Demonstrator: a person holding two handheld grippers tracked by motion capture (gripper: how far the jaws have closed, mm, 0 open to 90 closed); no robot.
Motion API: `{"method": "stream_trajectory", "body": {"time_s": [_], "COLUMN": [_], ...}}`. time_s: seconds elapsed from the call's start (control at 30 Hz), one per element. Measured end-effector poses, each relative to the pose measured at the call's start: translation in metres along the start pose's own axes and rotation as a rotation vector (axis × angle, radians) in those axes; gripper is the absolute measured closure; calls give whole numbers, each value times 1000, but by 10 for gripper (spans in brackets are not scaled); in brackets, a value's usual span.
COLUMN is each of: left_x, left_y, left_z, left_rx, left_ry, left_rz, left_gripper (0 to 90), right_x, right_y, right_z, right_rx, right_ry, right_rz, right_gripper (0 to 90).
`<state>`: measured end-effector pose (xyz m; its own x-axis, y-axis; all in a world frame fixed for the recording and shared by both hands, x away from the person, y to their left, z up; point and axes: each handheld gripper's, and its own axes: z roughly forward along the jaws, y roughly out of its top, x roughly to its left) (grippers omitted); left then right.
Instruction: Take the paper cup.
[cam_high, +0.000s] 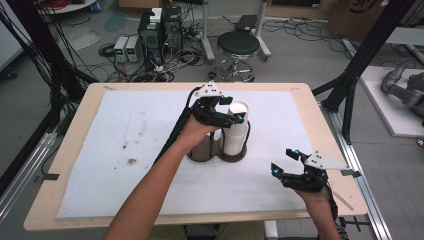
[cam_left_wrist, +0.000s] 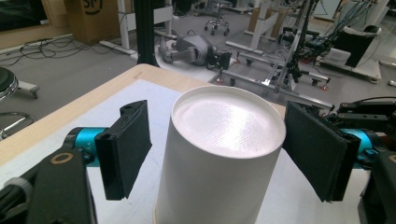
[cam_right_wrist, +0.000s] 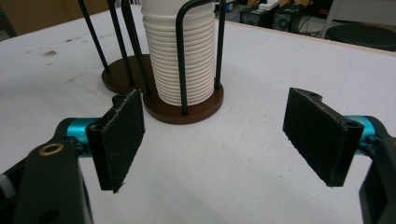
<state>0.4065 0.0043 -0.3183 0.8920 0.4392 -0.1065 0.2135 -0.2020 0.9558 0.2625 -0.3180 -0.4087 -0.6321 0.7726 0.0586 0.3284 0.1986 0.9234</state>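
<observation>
Left claw (cam_left_wrist: 217, 149) is spread wide, pads either side of the top inverted paper cup (cam_left_wrist: 224, 154) w/o touching. Cup stack sits in the wire holder (cam_right_wrist: 184, 100) mid-bench. Squeeze gently, lift straight up. Right claw (cam_right_wrist: 219, 140), also released, waits near the holder.

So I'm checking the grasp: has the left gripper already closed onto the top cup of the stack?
No: in the left gripper view the left gripper stands open, its pads apart from the top cup on both sides.

White ribbed cups (cam_right_wrist: 178, 51), brown base (cam_right_wrist: 187, 109)
</observation>
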Motion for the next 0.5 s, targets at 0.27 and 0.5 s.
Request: {"method": "stream_trajectory", "body": {"time_s": [0.27, 0.5], "left_x": [-2, -1], "left_y": [1, 2], "left_z": [-1, -2], "left_rx": [-10, -14], "left_ry": [-12, -10], "left_rz": [25, 34], "left_gripper": [327, 344], "right_x": [0, 0], "right_y": [0, 0], "right_z": [0, 1], "right_rx": [1, 4], "right_ry": [-1, 1], "right_rz": [-2, -4], "right_gripper": [210, 211]}}
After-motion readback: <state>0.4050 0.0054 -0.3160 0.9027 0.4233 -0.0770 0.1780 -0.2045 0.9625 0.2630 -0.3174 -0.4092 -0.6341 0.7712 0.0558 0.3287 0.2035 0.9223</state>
